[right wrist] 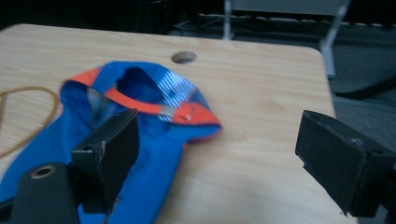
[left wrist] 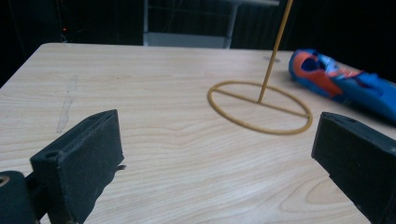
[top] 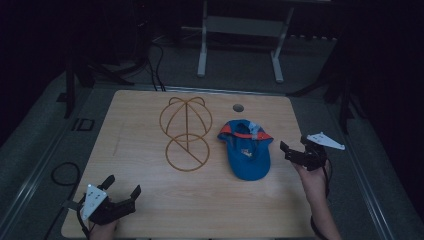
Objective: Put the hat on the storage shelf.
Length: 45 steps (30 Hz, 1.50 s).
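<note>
The scene is dim throughout; the room behind falls to near black. The surface (top: 150, 200) catches soft light from above, with faint, diffuse shadows and no glare. In the high view the corners darken heavily. Both gripper views are soft, the near tongs blurred, and colours look muted and slightly bluish.

Place: dim lab or test room | Evidence: pale wooden surface (top: 150, 200) on grey carpeted floor (top: 235, 70); black cables (top: 157, 65); white metal desk frame (top: 240, 30) behind
</note>
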### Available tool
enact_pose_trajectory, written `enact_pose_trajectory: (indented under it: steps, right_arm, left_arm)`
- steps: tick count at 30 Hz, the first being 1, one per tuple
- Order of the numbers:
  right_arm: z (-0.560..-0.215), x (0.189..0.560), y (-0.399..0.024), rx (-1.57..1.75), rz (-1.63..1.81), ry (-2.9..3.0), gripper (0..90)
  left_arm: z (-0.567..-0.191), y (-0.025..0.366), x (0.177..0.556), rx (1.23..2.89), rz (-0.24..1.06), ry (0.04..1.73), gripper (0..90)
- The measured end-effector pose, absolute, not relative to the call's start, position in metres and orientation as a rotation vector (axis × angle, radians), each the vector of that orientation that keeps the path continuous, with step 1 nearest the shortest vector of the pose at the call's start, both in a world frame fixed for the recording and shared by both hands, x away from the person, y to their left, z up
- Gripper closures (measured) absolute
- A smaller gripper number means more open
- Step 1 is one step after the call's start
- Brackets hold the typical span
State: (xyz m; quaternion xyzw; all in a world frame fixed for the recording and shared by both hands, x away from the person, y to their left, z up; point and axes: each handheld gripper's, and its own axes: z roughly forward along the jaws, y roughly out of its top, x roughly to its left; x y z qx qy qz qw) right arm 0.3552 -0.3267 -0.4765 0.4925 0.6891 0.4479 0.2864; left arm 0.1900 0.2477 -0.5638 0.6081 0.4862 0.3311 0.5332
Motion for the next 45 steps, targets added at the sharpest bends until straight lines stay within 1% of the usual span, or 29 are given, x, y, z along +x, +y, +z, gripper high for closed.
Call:
enact_pose_trajectory:
  steps: [3,4,5,7,8,9,18,20,21,25,28,35,36,42,45]
  right_arm:
    - [-0.473,0.361,-0.324,1.304,1.207,1.853,14.6]
    - [-0.47,0.367,-0.32,1.293,1.209,1.863,17.2]
    - [-0.47,0.367,-0.32,1.293,1.209,1.863,17.2]
    - [-0.469,0.374,-0.316,1.283,1.22,1.887,21.6]
    - [-0.468,0.378,-0.314,1.288,1.221,1.884,22.0]
    - [-0.467,0.384,-0.311,1.289,1.24,1.878,24.2]
    - [-0.471,0.41,-0.292,1.276,1.232,1.947,24.2]
    - [-0.476,0.42,-0.285,1.273,1.224,1.995,28.1]
    - [-0.478,0.422,-0.282,1.269,1.215,1.999,28.7]
    - [-0.484,0.432,-0.273,1.261,1.189,2.028,28.7]
    - [-0.492,0.446,-0.264,1.276,1.144,2.051,28.7]
    - [-0.503,0.462,-0.253,1.285,1.099,2.085,28.6]
    - [-0.509,0.469,-0.25,1.305,1.076,2.114,28.6]
    - [-0.512,0.481,-0.243,1.331,1.07,2.123,27.4]
    - [-0.514,0.491,-0.235,1.325,1.013,2.124,25.9]
  left_arm:
    - [-0.564,0.245,0.19,1.472,0.788,1.152,2.2]
    - [-0.563,0.245,0.191,1.476,0.781,1.149,2.2]
    - [-0.563,0.245,0.191,1.48,0.776,1.147,2.2]
    - [-0.563,0.244,0.19,1.496,0.781,1.144,2.2]
    - [-0.563,0.244,0.19,1.501,0.781,1.142,2.2]
    - [-0.564,0.244,0.19,1.502,0.784,1.143,2.2]
    - [-0.565,0.245,0.191,1.496,0.782,1.147,2.2]
    - [-0.564,0.245,0.191,1.496,0.781,1.144,2.2]
    - [-0.564,0.245,0.191,1.496,0.781,1.144,2.2]
    - [-0.564,0.243,0.19,1.502,0.773,1.141,2.2]
    - [-0.564,0.242,0.19,1.509,0.766,1.131,2.2]
    - [-0.564,0.241,0.19,1.507,0.755,1.132,2.2]
    - [-0.564,0.241,0.191,1.51,0.748,1.131,2.2]
    - [-0.561,0.238,0.189,1.5,0.744,1.118,2.2]
    - [-0.562,0.238,0.19,1.52,0.737,1.113,2.2]
